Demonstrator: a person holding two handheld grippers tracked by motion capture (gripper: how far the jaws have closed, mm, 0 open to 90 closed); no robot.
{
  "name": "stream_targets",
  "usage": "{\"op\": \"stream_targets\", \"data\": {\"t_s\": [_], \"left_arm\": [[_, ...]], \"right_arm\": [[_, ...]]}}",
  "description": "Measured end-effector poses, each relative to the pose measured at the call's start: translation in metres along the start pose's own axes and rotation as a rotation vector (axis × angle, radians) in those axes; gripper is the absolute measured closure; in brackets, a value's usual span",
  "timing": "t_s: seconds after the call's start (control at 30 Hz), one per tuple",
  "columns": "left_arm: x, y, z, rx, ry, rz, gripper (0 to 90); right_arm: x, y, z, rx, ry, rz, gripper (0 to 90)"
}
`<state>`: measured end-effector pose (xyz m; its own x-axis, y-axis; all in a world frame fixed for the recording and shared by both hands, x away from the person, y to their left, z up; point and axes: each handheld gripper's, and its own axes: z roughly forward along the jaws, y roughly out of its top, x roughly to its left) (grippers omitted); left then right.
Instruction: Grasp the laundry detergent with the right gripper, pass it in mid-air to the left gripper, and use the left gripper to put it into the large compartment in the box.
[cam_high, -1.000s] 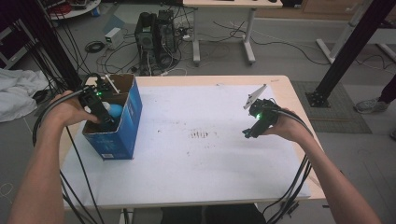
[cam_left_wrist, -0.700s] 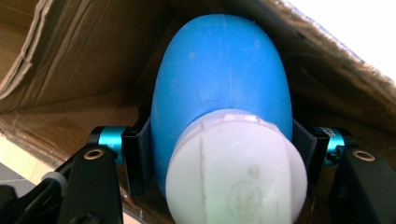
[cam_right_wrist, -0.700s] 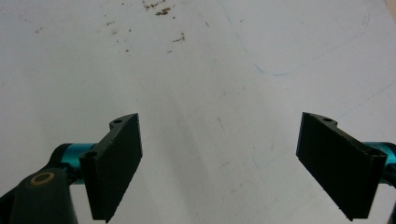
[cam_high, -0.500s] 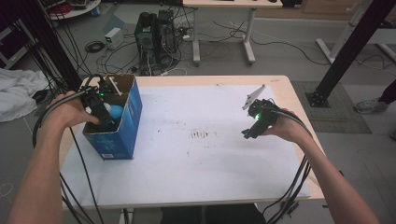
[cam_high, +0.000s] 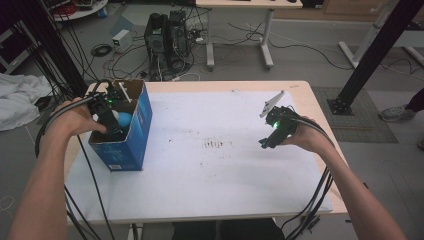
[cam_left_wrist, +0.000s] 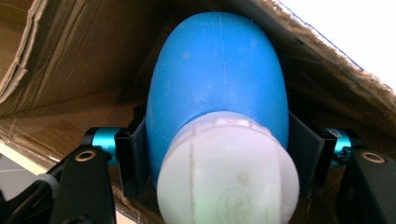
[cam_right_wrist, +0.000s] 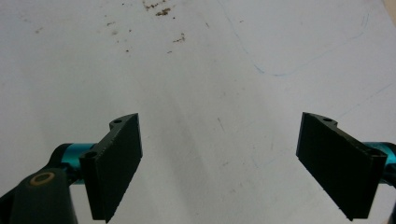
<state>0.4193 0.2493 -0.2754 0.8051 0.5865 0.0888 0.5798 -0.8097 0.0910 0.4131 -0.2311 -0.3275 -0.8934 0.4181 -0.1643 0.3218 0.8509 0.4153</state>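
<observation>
A blue cardboard box (cam_high: 136, 134) stands open on the left side of the white table (cam_high: 215, 185). My left gripper (cam_high: 112, 126) reaches down into it. Between its jaws sits a smooth blue egg-shaped thing with a white cap (cam_left_wrist: 217, 79), also seen as a pale blue spot in the box (cam_high: 123, 119). The jaws have just been opening, but both pads (cam_left_wrist: 133, 158) still lie against the egg's sides. My right gripper (cam_high: 265, 142) hovers low over the right side of the table, open (cam_right_wrist: 219, 163), with only bare tabletop between its pads.
Brown smudges (cam_high: 215, 145) mark the table's middle. The box's brown inner walls (cam_left_wrist: 70, 70) close in around the left gripper. Beyond the far edge stand computer towers (cam_high: 167, 35) with cables on the floor. A white cloth (cam_high: 15, 100) lies at the left, and a black post (cam_high: 375, 50) rises at the right.
None visible in the high view: both hands and the box stay where they were.
</observation>
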Motion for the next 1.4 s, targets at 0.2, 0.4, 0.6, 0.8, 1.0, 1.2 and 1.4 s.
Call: {"op": "stream_targets", "data": {"t_s": [0.2,0.4,0.6,0.8,1.0,1.2,1.4], "left_arm": [[0.001,0.0,-0.001,0.009,-0.01,0.006,33.2],[0.0,-0.001,-0.002,0.006,-0.028,0.001,31.5],[0.0,-0.001,-0.004,0.006,-0.034,0.001,30.9],[-0.001,-0.001,-0.009,0.008,-0.046,-0.002,30.8],[-0.003,-0.001,-0.012,0.018,-0.058,-0.004,26.7],[-0.004,-0.002,-0.02,0.003,-0.042,-0.002,26.7],[-0.005,-0.002,-0.036,-0.016,-0.019,0.002,24.4]], "right_arm": [[0.0,0.0,0.0,0.002,-0.001,0.003,13.6],[0.0,0.0,0.001,0.003,0.0,-0.001,13.6],[0.001,0.001,0.001,0.005,0.0,0.001,13.6],[0.001,-0.001,0.0,0.006,0.004,0.014,13.6],[0.002,-0.001,-0.001,0.015,0.0,0.025,13.6],[0.001,-0.002,-0.001,0.012,-0.001,0.019,13.6],[0.001,-0.001,-0.001,0.007,0.001,0.015,13.6]]}}
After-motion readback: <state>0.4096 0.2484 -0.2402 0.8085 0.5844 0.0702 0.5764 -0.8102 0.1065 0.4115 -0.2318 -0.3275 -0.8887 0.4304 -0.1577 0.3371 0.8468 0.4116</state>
